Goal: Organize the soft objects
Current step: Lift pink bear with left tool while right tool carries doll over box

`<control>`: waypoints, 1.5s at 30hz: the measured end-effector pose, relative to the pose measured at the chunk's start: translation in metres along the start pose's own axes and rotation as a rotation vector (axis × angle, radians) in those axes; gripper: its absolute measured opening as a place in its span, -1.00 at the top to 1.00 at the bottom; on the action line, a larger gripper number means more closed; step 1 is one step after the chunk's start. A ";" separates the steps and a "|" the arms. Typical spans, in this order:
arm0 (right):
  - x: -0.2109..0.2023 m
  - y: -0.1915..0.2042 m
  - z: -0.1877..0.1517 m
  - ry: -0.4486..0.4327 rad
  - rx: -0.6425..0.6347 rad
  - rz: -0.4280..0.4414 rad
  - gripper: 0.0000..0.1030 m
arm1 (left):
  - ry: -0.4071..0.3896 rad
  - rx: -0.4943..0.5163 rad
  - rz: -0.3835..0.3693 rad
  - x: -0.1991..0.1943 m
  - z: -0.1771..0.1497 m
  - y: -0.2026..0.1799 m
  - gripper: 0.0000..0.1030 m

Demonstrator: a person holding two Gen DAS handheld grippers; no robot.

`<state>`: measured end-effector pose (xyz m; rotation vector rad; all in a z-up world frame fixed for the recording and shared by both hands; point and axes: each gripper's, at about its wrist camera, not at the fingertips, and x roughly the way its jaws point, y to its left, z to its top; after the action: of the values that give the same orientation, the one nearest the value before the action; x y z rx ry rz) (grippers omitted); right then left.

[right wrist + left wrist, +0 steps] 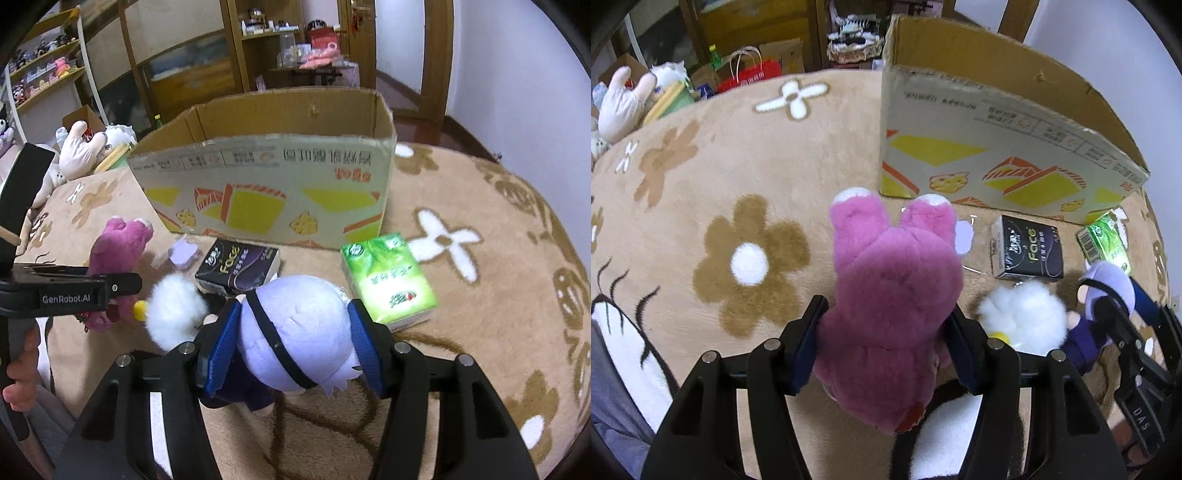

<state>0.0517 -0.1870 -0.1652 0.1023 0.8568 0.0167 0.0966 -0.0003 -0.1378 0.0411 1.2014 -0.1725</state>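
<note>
My left gripper (886, 314) is shut on a pink plush bear (894, 273). Both pads press its sides, and its white-tipped feet point away toward the cardboard box (979, 147). My right gripper (295, 314) is shut on the lilac head of a small doll (306, 332) in dark blue clothes. A black strap crosses the doll's head. Between the two toys a white fluffy toy (175, 314) with a yellow bit lies on the blanket. The open-topped box (266, 184) stands just beyond both grippers. What is inside it is hidden.
A black tissue pack (236, 266), a green tissue pack (388, 280) and a small lilac item (183, 253) lie in front of the box on the tan flowered blanket (750, 147). A white plush (622, 99), bags and shelves sit past the blanket's left edge.
</note>
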 end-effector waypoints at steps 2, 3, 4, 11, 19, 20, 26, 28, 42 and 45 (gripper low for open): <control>-0.005 -0.001 0.001 -0.015 0.000 -0.008 -0.20 | -0.027 0.010 0.009 -0.006 0.001 -0.006 -0.17; -0.008 -0.001 0.002 -0.022 0.001 -0.013 -0.20 | -0.039 0.012 0.012 -0.010 0.001 -0.006 -0.17; -0.010 -0.002 0.002 -0.029 0.002 -0.018 -0.20 | -0.057 0.012 0.018 -0.017 -0.001 -0.007 -0.17; -0.037 -0.009 0.006 -0.112 0.029 -0.055 -0.20 | -0.165 0.005 0.021 -0.057 -0.011 -0.013 -0.17; -0.087 -0.025 0.018 -0.290 0.055 -0.053 -0.20 | -0.351 0.046 0.029 -0.104 -0.016 -0.013 -0.17; -0.097 -0.026 0.019 -0.323 0.052 -0.053 -0.20 | -0.385 0.048 0.031 -0.112 -0.018 -0.013 -0.17; -0.135 -0.026 0.029 -0.447 0.031 -0.047 -0.21 | -0.524 0.081 0.047 -0.145 -0.020 -0.017 -0.17; -0.145 -0.024 0.033 -0.480 0.020 -0.040 -0.21 | -0.559 0.094 0.053 -0.154 -0.018 -0.020 -0.17; -0.165 -0.006 0.091 -0.616 -0.031 0.005 -0.21 | -0.740 0.164 0.037 -0.204 0.012 -0.046 -0.17; -0.165 -0.009 0.107 -0.643 -0.032 0.016 -0.21 | -0.769 0.194 0.044 -0.212 0.024 -0.055 -0.17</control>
<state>0.0240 -0.2138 0.0277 0.0773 0.2129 0.0111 0.0357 -0.0342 0.0715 0.1560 0.4138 -0.2377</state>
